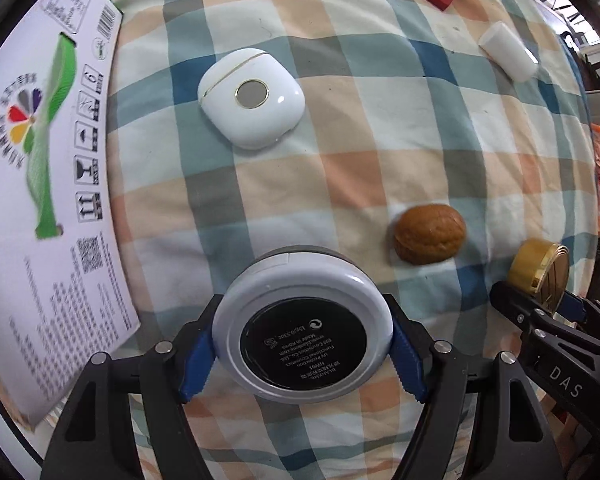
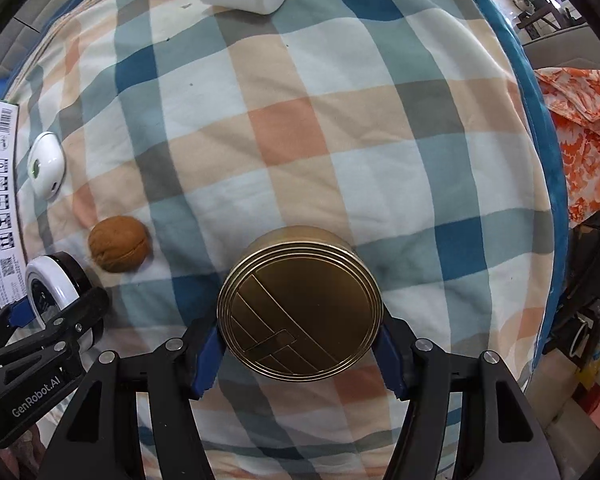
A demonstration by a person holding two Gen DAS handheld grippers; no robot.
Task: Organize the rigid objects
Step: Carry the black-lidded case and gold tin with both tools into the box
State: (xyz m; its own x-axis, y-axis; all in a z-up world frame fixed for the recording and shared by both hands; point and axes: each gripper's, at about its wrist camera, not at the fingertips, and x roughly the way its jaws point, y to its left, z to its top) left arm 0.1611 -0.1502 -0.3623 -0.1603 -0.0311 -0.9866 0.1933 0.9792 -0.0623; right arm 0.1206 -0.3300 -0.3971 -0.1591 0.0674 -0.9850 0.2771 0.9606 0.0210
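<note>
The left gripper [image 1: 302, 354] has its jaws closed on a round white compact [image 1: 302, 326], one blue-padded finger [image 1: 196, 360] pressed to each side of the rim, the black underside facing the camera. The right gripper [image 2: 300, 354] has its jaws closed on a gold tin [image 2: 300, 308] the same way, blue pads [image 2: 392, 360] tight on opposite sides, the lid facing the camera. Both grippers point forward, side by side and near each other: each shows at the edge of the other's view, the right [image 1: 540, 320] low in the left wrist view, the left [image 2: 48, 320] low in the right wrist view.
</note>
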